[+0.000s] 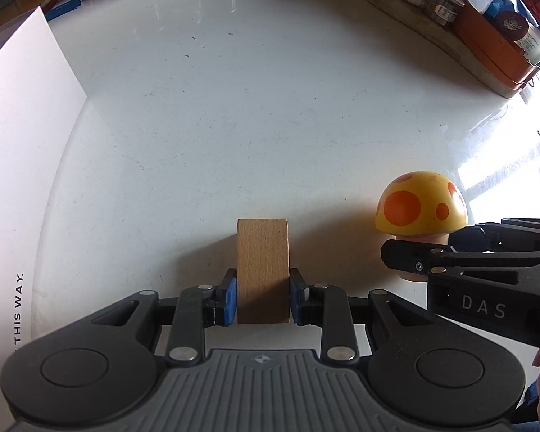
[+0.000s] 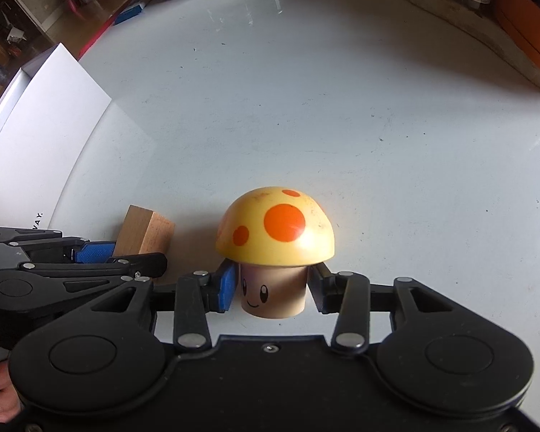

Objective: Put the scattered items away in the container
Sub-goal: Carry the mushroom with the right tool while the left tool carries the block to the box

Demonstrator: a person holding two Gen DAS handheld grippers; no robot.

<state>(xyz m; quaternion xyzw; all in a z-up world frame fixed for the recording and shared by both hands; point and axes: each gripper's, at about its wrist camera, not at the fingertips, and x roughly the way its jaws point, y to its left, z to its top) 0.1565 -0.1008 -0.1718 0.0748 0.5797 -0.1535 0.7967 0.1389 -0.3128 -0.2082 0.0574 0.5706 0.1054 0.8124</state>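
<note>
Left gripper (image 1: pixel 262 297): pinching the wooden block (image 1: pixel 262 262) between its blue pads, block upright on the white surface (image 1: pixel 270 108). Grip appears square and firm.

Right gripper (image 2: pixel 273 289): spread around the stem of the mushroom toy (image 2: pixel 275 241), a visible gap on each side; pads not pressing. Toy stands upright on the surface, at 3 o'clock of the block in the left wrist view, just beside it.

Recommendation: centre the stem between the pads, close below the cap so the cap's overhang resists slipping, then lift straight up.

White container (image 1: pixel 21 165): at 9 to 10 o'clock, well apart. Carry both items leftward, clearing its wall before release. Shelf clutter at 12 o'clock is not involved.
</note>
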